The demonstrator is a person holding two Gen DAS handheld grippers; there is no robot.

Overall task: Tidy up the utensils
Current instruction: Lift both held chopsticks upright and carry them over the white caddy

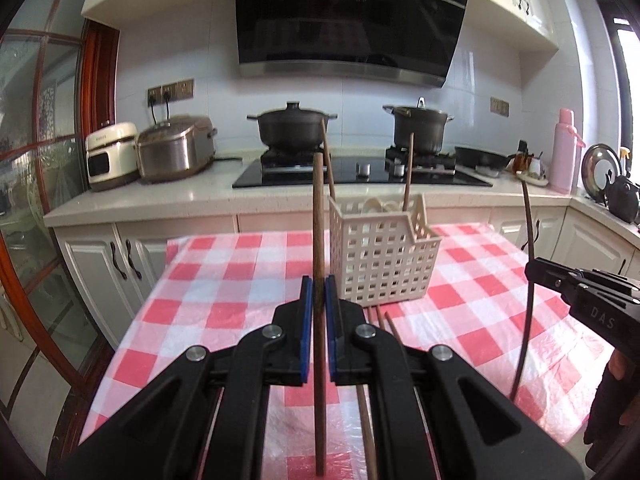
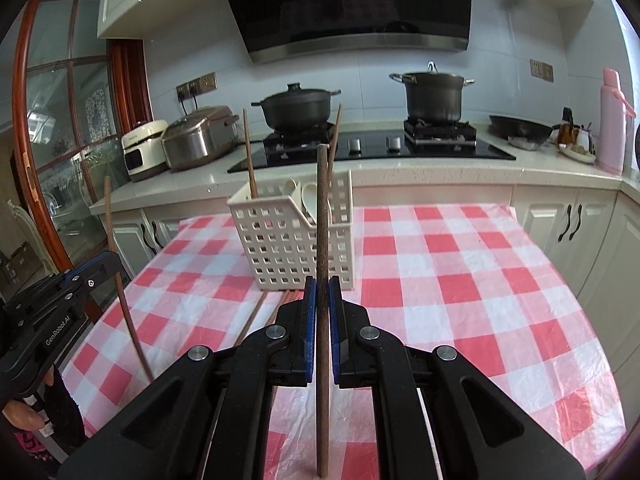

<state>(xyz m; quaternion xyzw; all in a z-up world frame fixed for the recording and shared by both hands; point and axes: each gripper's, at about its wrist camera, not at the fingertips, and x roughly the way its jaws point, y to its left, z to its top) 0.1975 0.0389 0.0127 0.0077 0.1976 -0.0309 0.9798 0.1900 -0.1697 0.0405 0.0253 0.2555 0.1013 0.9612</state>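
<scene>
We judge transfer underway: each hand-held gripper, left (image 1: 319, 292) and right (image 2: 322, 292), clamps one upright chopstick (more lie on the surface), next lowering into the basket (image 1: 384, 256).

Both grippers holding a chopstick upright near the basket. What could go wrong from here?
1. The left gripper and right gripper each pinch a thin chopstick partway along, so it may pivot or slip.
2. The basket is light and already holds two chopsticks and spoons; a misaimed drop could hit its rim or tip it.
3. Loose chopsticks on the table could get knocked.
</scene>
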